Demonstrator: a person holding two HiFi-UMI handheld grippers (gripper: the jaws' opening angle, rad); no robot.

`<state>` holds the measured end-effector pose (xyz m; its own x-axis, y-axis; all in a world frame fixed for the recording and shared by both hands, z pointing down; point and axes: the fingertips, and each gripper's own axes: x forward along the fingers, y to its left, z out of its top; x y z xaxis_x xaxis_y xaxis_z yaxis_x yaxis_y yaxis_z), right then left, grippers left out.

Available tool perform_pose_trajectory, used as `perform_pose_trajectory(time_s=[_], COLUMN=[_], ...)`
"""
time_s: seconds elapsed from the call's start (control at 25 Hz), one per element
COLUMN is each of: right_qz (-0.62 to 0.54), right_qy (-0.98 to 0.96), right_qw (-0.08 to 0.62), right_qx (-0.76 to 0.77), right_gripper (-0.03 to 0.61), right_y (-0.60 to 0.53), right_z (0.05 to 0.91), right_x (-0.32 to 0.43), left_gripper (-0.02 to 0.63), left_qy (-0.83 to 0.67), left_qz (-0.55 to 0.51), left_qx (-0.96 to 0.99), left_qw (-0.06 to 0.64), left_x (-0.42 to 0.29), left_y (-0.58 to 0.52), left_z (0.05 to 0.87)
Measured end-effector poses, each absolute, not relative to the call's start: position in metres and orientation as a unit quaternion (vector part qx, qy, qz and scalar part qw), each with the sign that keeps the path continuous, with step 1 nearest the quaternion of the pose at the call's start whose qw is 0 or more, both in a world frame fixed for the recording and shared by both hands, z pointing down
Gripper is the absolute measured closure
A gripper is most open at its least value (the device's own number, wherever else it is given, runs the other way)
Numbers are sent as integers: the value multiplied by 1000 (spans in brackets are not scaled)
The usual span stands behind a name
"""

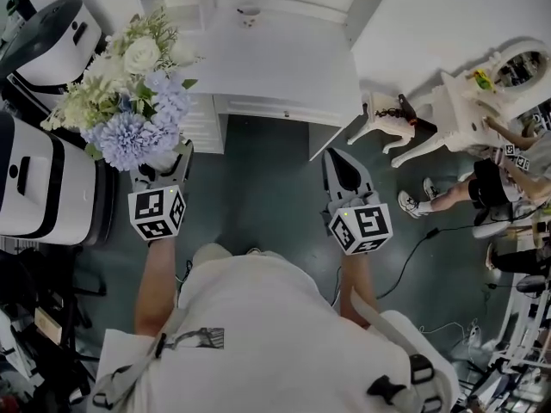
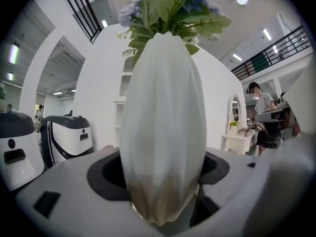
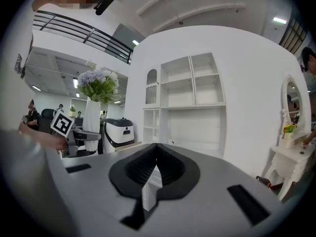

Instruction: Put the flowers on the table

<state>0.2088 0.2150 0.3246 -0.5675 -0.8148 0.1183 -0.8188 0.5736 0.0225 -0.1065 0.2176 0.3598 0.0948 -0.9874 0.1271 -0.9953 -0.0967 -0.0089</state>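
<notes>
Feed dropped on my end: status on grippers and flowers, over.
Left gripper shut on white ribbed vase of flowers, short of the white table. Right gripper shut, empty. Small round item at the table's far edge.

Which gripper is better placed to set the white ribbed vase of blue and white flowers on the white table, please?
Left: the left gripper holds the white ribbed vase close to the white table; the right gripper is shut and empty.
</notes>
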Motion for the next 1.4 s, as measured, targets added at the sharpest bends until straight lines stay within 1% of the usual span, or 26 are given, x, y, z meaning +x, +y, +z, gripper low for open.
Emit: perform_pose_trajectory(time_s=[0.24, 0.52, 0.72, 0.84, 1.0, 1.16, 1.24, 1.4], right_qz=[30, 31, 33, 28, 16, 19, 17, 12], right_qy=[-890, -890, -881, -874, -871, -869, -868, -864], right_qw=[47, 73, 94, 100, 109, 117, 123, 126], right_qx=[452, 448, 462, 475, 479, 481, 480, 487], right_gripper=[569, 569, 569, 569, 569, 569, 569, 569], right_y=[202, 195, 144, 101, 43, -19, -29, -26], right_z=[326, 359, 371, 361, 344, 339, 342, 343], right_x=[199, 177, 179, 176, 145, 100, 87, 83], left_gripper=[245, 244, 244, 245, 244, 244, 244, 245], left_qy=[-672, -660, -644, -629, -612, -595, -589, -582], left_qz=[63, 55, 48, 44, 40, 42, 40, 34], left_qx=[737, 748, 760, 774, 788, 799, 803, 809], left_qw=[36, 48, 65, 65, 61, 72, 77, 80], left_x=[-110, -117, -115, -112, -129, -158, -163, -162], left_y=[216, 191, 126, 79, 20, -44, -57, -64], left_z=[354, 389, 411, 411, 403, 406, 413, 418])
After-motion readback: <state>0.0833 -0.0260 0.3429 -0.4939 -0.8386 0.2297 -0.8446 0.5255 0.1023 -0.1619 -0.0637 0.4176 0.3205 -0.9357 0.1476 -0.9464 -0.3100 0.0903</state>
